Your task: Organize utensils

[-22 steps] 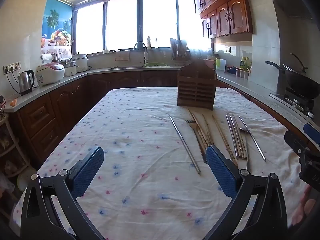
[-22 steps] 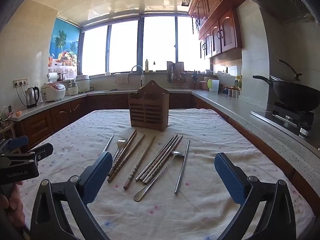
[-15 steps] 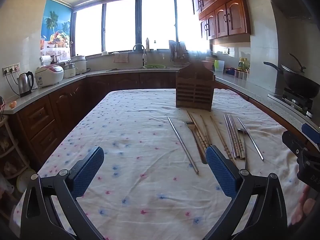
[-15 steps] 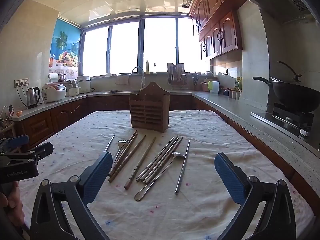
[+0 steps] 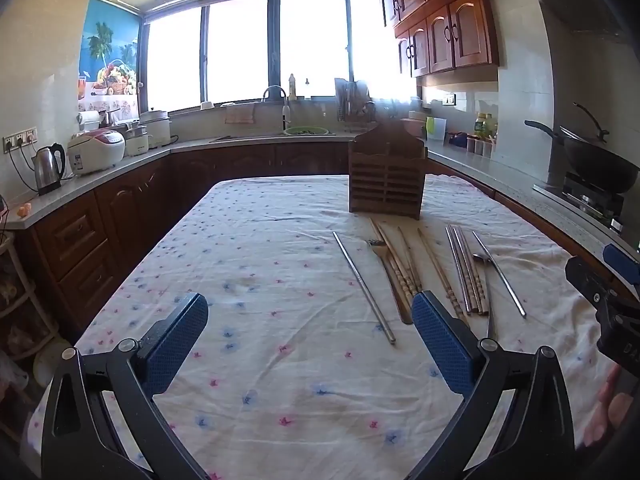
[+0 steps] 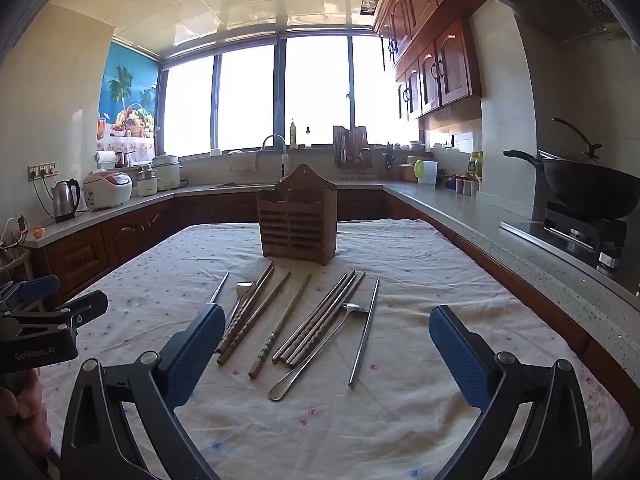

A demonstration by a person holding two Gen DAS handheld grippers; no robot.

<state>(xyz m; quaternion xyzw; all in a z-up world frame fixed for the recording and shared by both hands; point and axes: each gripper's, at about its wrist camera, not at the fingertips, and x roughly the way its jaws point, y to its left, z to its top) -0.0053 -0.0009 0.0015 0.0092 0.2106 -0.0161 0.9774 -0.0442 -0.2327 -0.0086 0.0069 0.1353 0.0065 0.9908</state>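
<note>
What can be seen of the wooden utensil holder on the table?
The wooden utensil holder is a dark brown box with a slatted front of horizontal openings, a scalloped front rim and a taller peaked back panel with a small hole near its top. It stands upright on the floral tablecloth at the far end, beyond the laid-out utensils. Nothing shows sticking out of it, and neither gripper touches it.

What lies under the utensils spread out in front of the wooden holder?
The utensils lie on a white cloth with small flower prints, which covers the whole table. The tabletop itself cannot be seen beneath it. The wooden holder stands on the same cloth.
</note>
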